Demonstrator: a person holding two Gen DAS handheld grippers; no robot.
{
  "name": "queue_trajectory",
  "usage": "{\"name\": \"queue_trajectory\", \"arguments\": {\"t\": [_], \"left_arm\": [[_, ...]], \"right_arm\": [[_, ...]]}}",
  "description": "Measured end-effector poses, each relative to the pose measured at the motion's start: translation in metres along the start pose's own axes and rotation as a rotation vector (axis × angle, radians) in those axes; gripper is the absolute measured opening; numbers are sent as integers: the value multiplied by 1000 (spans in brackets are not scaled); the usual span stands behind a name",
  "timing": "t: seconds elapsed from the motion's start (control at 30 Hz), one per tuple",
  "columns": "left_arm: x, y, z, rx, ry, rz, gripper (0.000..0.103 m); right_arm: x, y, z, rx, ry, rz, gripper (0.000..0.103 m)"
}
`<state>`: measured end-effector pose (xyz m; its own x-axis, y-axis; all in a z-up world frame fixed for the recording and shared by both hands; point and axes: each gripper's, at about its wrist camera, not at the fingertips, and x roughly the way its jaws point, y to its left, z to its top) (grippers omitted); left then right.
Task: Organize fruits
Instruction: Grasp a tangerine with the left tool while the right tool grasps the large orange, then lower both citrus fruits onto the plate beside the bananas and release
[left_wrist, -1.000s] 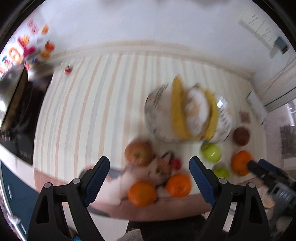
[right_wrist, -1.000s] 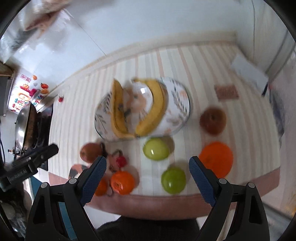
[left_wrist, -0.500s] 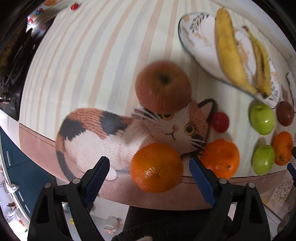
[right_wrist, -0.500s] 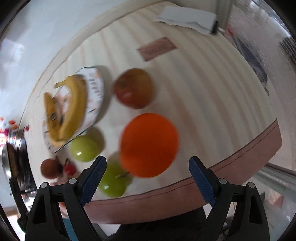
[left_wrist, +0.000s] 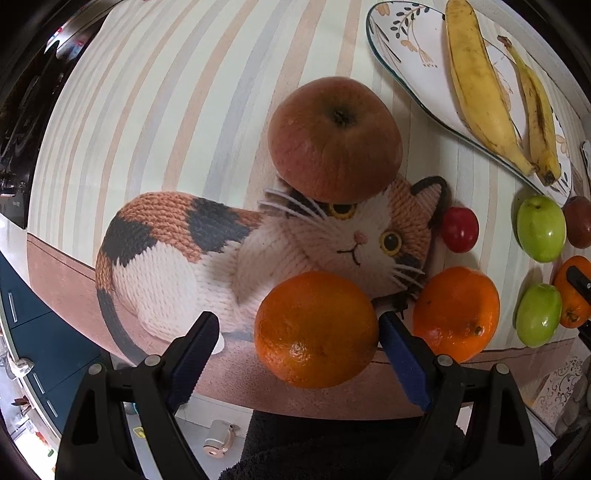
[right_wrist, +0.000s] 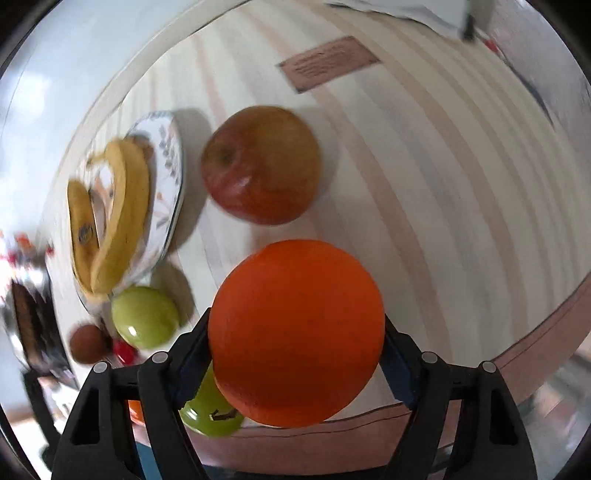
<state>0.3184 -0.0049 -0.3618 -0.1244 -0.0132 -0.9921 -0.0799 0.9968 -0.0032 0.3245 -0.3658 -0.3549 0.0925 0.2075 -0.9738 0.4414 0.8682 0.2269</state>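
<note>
Left claw (left_wrist: 295, 347) hangs spread wide over an orange (left_wrist: 317, 328) at the near edge of the striped surface (left_wrist: 155, 122); its right pad seems to touch the fruit, its left pad stands clear. Behind lie a knitted cat mat (left_wrist: 229, 251), a red apple (left_wrist: 334, 138) and a plate (left_wrist: 413, 62) with bananas (left_wrist: 480, 88). Right claw (right_wrist: 297, 341) is closing round another orange (right_wrist: 295, 332), both pads against its sides, a second red apple (right_wrist: 260, 164) just behind.
</note>
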Motion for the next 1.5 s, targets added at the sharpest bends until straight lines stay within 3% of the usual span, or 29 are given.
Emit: {"name": "queue_trajectory", "arguments": {"t": [0.13,0.27,0.93,1.2,1.5], "left_arm": [[4,-3,-2,25,1,-8,88],[4,-5,-1,17,-23,-60,64],[0,-6,-4,4,-54,-43,63],[-44,0,-4,8,-139,-58,63],[-111,-38,31,65,-255,-148,63]], "right_arm": [[1,9,-19,-100,57,-43,81],[2,10,-34,-135,73,-61,81],[-5,12,-23,-116,34,-54,81],[-36,9,-22,-111,-22,-12,81],[-79,48,3,-173,-92,77,81]]}}
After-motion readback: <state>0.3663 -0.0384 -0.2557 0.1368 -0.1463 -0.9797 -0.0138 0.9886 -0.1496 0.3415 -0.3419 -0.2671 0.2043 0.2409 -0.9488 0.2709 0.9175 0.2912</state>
